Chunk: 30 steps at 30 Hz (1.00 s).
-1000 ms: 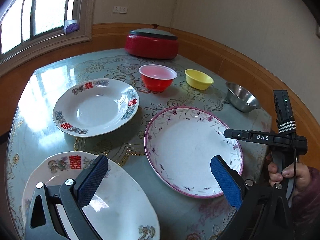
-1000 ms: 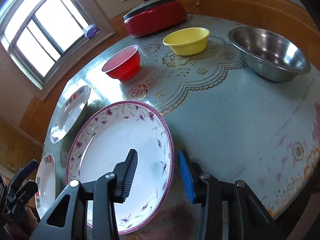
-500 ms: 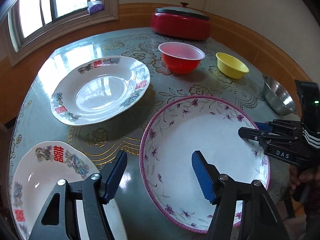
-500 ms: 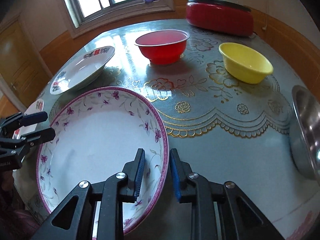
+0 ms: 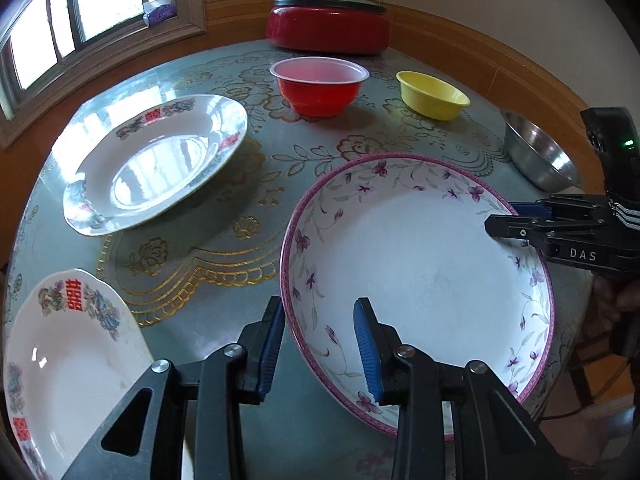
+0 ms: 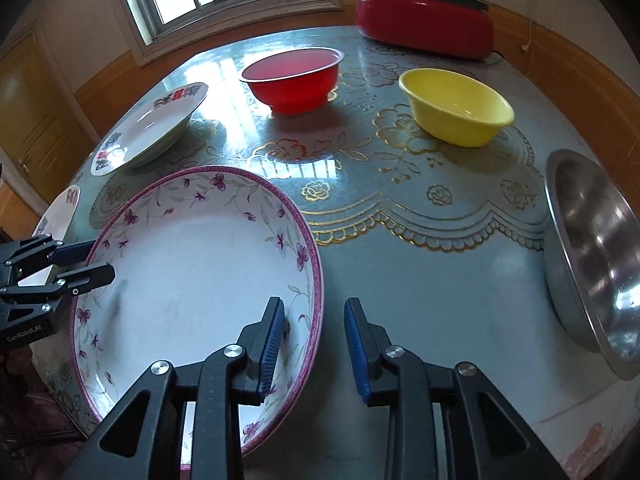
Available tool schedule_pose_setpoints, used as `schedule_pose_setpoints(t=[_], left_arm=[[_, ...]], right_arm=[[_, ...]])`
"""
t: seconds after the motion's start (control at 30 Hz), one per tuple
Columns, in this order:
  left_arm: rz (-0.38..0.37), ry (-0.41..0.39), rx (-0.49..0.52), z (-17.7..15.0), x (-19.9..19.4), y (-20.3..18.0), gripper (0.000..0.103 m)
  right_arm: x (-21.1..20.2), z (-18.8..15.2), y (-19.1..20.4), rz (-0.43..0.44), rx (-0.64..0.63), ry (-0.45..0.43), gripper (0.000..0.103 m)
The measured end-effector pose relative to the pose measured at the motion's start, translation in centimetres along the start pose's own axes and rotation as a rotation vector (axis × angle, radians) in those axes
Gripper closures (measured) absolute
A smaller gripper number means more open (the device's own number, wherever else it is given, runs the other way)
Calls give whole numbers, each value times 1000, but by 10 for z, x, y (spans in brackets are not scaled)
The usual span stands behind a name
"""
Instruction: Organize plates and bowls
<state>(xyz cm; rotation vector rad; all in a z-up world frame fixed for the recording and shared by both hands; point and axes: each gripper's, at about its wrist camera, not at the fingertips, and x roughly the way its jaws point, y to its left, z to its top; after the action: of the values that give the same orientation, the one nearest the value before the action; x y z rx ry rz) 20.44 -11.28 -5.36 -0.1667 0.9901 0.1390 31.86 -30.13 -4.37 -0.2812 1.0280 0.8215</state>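
Floral plate [image 5: 420, 264] lies on the bench [image 5: 248, 184] near its front edge. Left hand-held gripper [image 5: 319, 350] straddles the near-left rim, jaws closing, pads not yet pressing. Right hand-held gripper [image 6: 314, 344] straddles the right rim, jaws opening, apart.

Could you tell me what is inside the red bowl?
The red bowl shows only its own pinkish-red inner wall, apparently empty. Its bottom is hidden behind the near rim in both views, so something small and flat lying there cannot be ruled out.
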Motion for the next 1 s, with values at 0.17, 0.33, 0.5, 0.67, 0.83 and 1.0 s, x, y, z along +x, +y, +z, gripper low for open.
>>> schedule_pose_setpoints(t=[0.17,0.33,0.5,0.67,0.83,1.0], left_arm=[[-47,-12,18,-23,-4,-4,69],[-18,-24,-8,-29,-11,-9,73],[64,-43,-103,-33,-15,-10,76],[133,-103,-192,-43,-23,-23,75],[153,-146,-327,-62,-35,-31,74],[193,-161,-386,-71,-43,-41,74]], right_arm=[[-11,-16,-9,-3,89,-38,65],[-8,-17,12,24,4,-37,77],[3,3,12,61,-81,-19,81],[16,25,8,125,-183,-22,82],[30,48,21,187,-294,-2,82],[38,59,26,261,-376,31,81]])
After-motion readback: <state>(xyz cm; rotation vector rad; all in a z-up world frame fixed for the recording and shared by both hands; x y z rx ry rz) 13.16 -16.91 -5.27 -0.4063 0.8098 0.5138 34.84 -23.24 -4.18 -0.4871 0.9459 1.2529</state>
